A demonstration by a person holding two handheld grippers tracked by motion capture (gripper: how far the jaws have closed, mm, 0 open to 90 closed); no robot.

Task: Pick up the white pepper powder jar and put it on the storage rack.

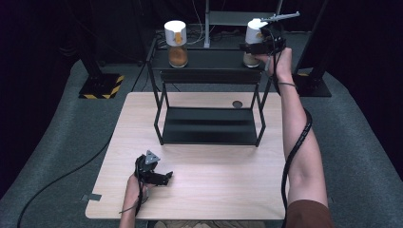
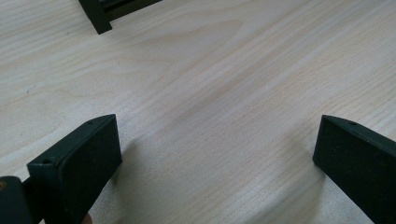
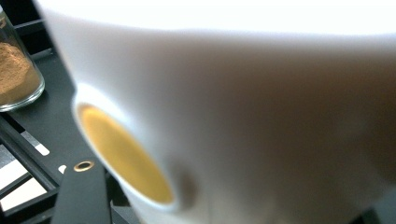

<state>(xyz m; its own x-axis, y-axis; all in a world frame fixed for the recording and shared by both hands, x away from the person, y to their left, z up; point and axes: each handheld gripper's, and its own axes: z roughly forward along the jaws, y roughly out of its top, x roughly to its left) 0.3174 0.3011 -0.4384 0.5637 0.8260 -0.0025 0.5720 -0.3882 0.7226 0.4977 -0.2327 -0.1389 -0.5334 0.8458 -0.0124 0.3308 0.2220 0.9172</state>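
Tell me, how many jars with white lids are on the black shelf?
2. One jar of brown powder stands at the top shelf's left end; the other jar is at its right end, clamped by the right hand-held gripper.

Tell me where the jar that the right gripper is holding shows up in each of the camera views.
High view: the white-topped jar stands at the right end of the rack's top shelf, in the right gripper.
Right gripper view: the jar looms close and blurred across most of the picture.
Left gripper view: wooden table between open jaws.
Shared landmark: the second jar of brown powder.
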